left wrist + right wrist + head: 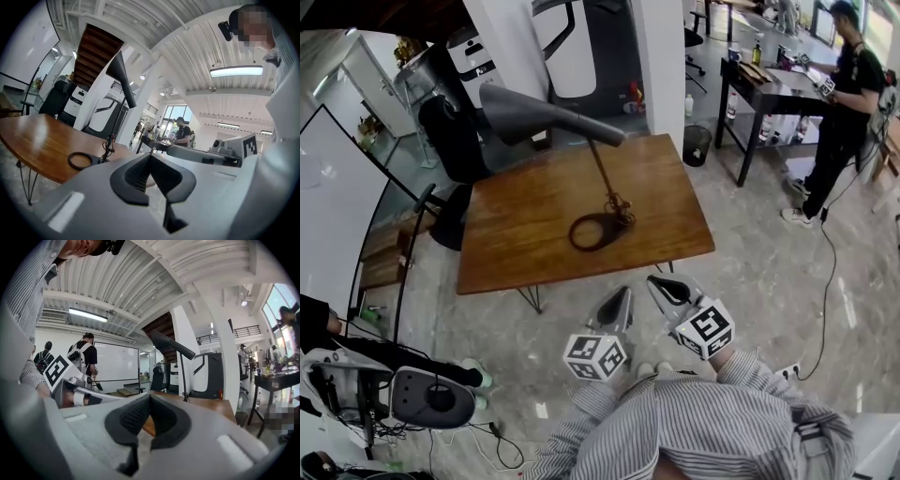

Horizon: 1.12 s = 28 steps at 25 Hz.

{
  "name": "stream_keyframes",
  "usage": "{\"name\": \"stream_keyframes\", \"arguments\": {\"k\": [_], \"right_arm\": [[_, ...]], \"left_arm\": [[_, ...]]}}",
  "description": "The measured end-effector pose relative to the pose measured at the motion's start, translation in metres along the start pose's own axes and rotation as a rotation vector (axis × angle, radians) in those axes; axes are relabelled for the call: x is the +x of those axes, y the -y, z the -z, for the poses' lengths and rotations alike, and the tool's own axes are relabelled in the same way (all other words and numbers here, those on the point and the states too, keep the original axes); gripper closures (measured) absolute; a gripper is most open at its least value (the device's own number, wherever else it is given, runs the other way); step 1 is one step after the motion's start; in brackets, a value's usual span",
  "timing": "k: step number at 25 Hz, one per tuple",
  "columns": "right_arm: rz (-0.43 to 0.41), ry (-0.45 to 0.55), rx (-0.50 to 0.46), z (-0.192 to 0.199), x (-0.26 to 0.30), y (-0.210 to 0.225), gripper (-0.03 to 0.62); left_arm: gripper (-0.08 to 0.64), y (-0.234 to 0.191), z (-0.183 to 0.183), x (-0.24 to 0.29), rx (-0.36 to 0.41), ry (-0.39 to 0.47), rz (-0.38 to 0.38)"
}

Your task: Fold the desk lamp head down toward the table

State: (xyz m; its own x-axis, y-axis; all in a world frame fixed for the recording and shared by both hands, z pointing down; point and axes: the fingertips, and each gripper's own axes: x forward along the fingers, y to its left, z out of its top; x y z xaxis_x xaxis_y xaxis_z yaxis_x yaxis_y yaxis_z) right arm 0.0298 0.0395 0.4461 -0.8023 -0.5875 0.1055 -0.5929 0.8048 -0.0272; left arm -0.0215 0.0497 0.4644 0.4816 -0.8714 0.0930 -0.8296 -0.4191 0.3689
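**A:** Which step is this?

**B:** The very start, I'd judge: the approach. The desk lamp stands on the wooden bench, with its ring base near the middle. Its thin stem is upright, and its long dark head is raised, jutting left at the top. Neither tool touches it.

**A:** And the tools?

**B:** Both are held close in front of the person, short of the bench's near edge and well apart from the lamp. The left tool has its jaws pressed together with nothing between them. The right tool is the same, closed and empty.

**A:** What does the next move call for?

**B:** Probably a reach across the bench to the head, then parting the jaws to pinch it or pressing it down from above. The ring base looks light, so the other tool may need to steady it.
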Motion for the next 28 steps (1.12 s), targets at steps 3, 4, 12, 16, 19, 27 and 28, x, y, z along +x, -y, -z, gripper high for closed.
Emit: {"name": "stream_keyframes", "arguments": {"k": [3, 4, 12, 16, 19, 27, 28], "right_arm": [[-0.028, 0.057, 0.051, -0.006, -0.004, 0.006, 0.592], [-0.035, 0.078, 0.063, -0.008, -0.006, 0.008, 0.592], [-0.013, 0.082, 0.04, -0.001, -0.017, 0.035, 0.591], [-0.021, 0.047, 0.046, 0.014, -0.014, 0.039, 0.591], [-0.018, 0.028, 0.052, 0.018, -0.003, 0.052, 0.591], [0.027, 0.061, 0.0, -0.009, 0.057, 0.096, 0.591], [0.038, 0.066, 0.001, -0.013, 0.065, 0.102, 0.591]], "left_arm": [[0.555, -0.001, -0.008, 0.003, -0.023, 0.056, 0.028], [0.554, -0.002, -0.01, 0.005, -0.025, 0.068, 0.03], [0.554, -0.012, -0.005, 0.014, 0.025, 0.059, -0.06], [0.552, -0.022, 0.005, 0.021, 0.019, 0.045, -0.104], [0.552, -0.031, 0.001, 0.036, 0.044, 0.04, -0.106], [0.498, -0.085, -0.035, 0.08, 0.104, 0.052, -0.119], [0.489, -0.092, -0.039, 0.087, 0.108, 0.046, -0.115]]}}
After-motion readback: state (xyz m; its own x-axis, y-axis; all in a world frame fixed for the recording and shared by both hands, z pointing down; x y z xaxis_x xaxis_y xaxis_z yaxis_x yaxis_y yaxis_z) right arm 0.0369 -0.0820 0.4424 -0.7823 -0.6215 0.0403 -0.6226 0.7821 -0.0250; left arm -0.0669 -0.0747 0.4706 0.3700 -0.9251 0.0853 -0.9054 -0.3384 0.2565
